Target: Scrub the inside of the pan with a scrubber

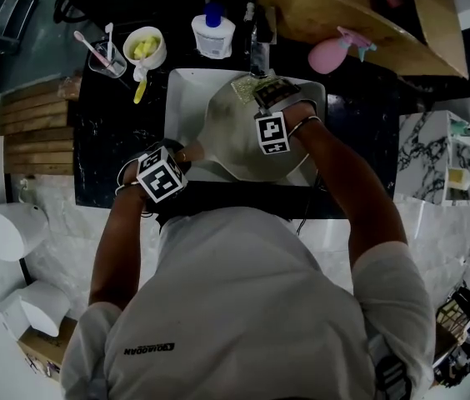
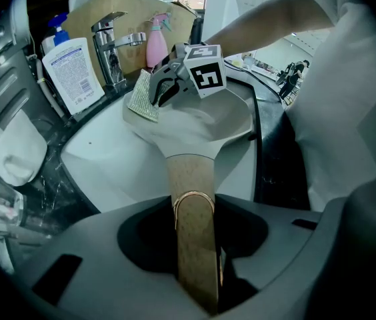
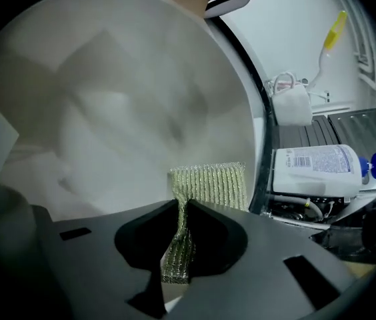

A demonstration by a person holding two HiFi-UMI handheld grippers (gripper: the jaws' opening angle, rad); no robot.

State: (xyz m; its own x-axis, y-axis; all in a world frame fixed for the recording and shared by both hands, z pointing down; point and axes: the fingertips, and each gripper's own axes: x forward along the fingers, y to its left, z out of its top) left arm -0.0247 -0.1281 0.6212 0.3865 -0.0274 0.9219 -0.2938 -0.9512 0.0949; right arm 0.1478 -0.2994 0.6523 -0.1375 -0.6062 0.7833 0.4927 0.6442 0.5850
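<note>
Two tongs busy: pan steadied, scrubber at the far rim

Closest to the person, the left tongs (image 2: 198, 265) are clamped on the pan's wood-toned handle (image 2: 189, 179), the jaws standing partly apart because the handle fills the gap between them. From that grip the pale pan (image 1: 233, 144) tilts over the white sink (image 1: 182, 90), its inside turned toward the right tongs (image 3: 178, 245). Those are pinched tight on a yellow-green mesh scrubber (image 3: 209, 187). Its free end fans out past the tips and lies against the pan's inner wall close to the far rim (contact looks likely, though how firmly it presses I cannot tell). Beyond stand the faucet (image 2: 111, 45), a white soap bottle (image 2: 71, 69) and a pink spray bottle (image 2: 155, 42) on the dark surface (image 1: 118, 140).

Scrubbing looks to be under way, at the edge of a stroke. Next, the mesh wants dragging across the pan floor toward the handle with firm pressure, while the left grip stops the pan from turning.
</note>
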